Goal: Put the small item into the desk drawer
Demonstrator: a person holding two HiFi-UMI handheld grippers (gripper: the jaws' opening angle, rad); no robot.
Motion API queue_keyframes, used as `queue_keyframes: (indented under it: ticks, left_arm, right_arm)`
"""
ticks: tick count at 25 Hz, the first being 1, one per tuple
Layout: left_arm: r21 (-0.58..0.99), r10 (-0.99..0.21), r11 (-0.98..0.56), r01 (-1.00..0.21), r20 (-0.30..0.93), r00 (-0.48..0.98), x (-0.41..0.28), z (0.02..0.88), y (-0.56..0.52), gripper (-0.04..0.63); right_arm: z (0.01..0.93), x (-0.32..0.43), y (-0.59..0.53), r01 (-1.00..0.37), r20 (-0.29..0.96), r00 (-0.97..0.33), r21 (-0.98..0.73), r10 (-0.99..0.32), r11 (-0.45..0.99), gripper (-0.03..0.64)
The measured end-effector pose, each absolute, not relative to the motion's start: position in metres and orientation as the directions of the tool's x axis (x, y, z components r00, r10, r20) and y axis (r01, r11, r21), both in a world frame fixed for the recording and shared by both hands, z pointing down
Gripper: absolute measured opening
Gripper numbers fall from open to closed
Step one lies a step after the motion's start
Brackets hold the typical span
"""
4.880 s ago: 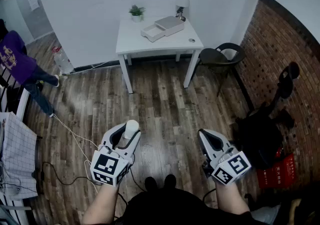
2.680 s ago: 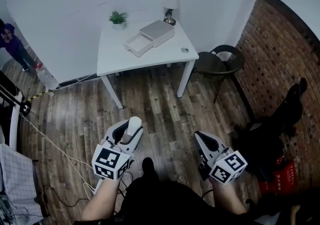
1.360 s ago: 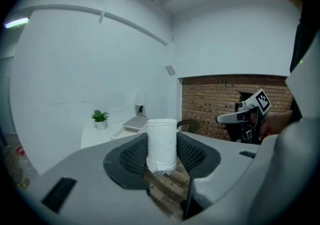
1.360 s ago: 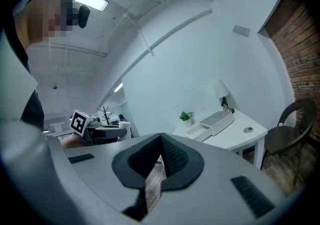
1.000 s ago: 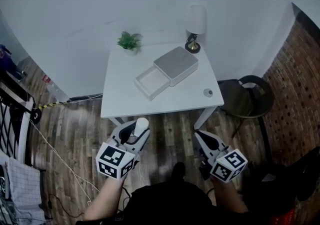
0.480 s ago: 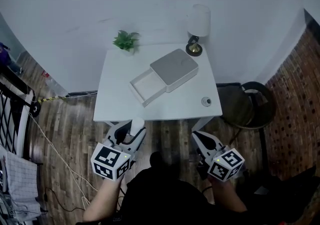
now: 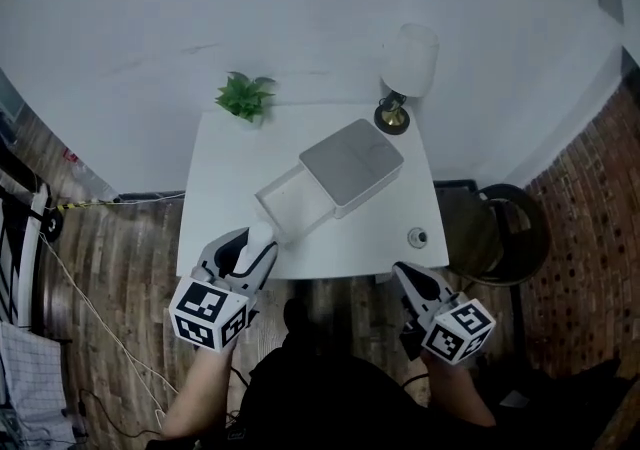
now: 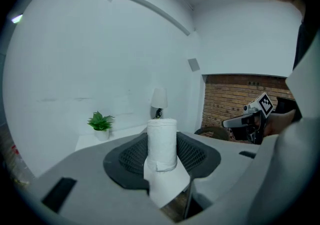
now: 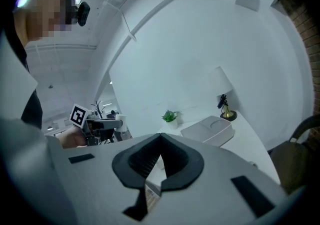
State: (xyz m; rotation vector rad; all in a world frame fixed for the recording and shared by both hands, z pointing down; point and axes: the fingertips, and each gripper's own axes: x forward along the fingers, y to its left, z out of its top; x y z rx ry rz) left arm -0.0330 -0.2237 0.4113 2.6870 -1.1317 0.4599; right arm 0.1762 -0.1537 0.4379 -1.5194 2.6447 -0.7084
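White desk point(image 7: 225, 178), drawer point(image 7: 290, 206) already open: left claw point(image 7: 255, 244) grips a small white roll point(image 7: 262, 232) at the near edge, next to be carried over the drawer; right claw point(image 7: 406, 274) closed, empty

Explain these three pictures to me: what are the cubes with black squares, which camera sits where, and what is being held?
A person holds a two-jaw gripper in each hand; the marker cubes belong to them. One camera looks down from the head; two ride on the grippers. The left gripper clamps a white roll; the right gripper is shut, empty. The white desk carries a drawer box, its drawer open, a plant and a lamp.
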Motion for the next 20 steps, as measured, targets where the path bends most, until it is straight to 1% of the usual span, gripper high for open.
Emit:
queue_keyframes:
  ticks: [3, 6, 11, 16, 20]
  left_arm:
    - [0.046, -0.647, -0.709, -0.704, 0.356, 0.674, -0.042, 0.411, -0.267, 0.176]
    - [0.082, -0.627, -0.712, -0.697, 0.374, 0.684, -0.057, 0.422, -0.306, 0.176]
    - [0.106, -0.564, -0.751, -0.652, 0.409, 0.717, -0.058, 0.439, -0.339, 0.176]
    - [0.110, -0.580, -0.725, -0.679, 0.435, 0.689, -0.060, 0.448, -0.368, 0.176]
    - [0.115, -0.584, -0.701, -0.704, 0.474, 0.659, -0.057, 0.466, -0.376, 0.176]
  right_arm:
    - [0.435, 0.171, -0.202, -0.836, 0.239, -0.510, -0.364, -0.826, 0.411, 0.003]
    - [0.429, 0.147, -0.249, -0.836, 0.246, -0.520, -0.343, -0.818, 0.428, 0.003]
    - [0.433, 0.116, -0.293, -0.822, 0.256, -0.543, -0.356, -0.800, 0.444, 0.003]
    - [0.453, 0.113, -0.315, -0.809, 0.309, -0.566, -0.388, -0.764, 0.442, 0.003]
    - [0.456, 0.119, -0.332, -0.801, 0.325, -0.583, -0.384, -0.744, 0.460, 0.003]
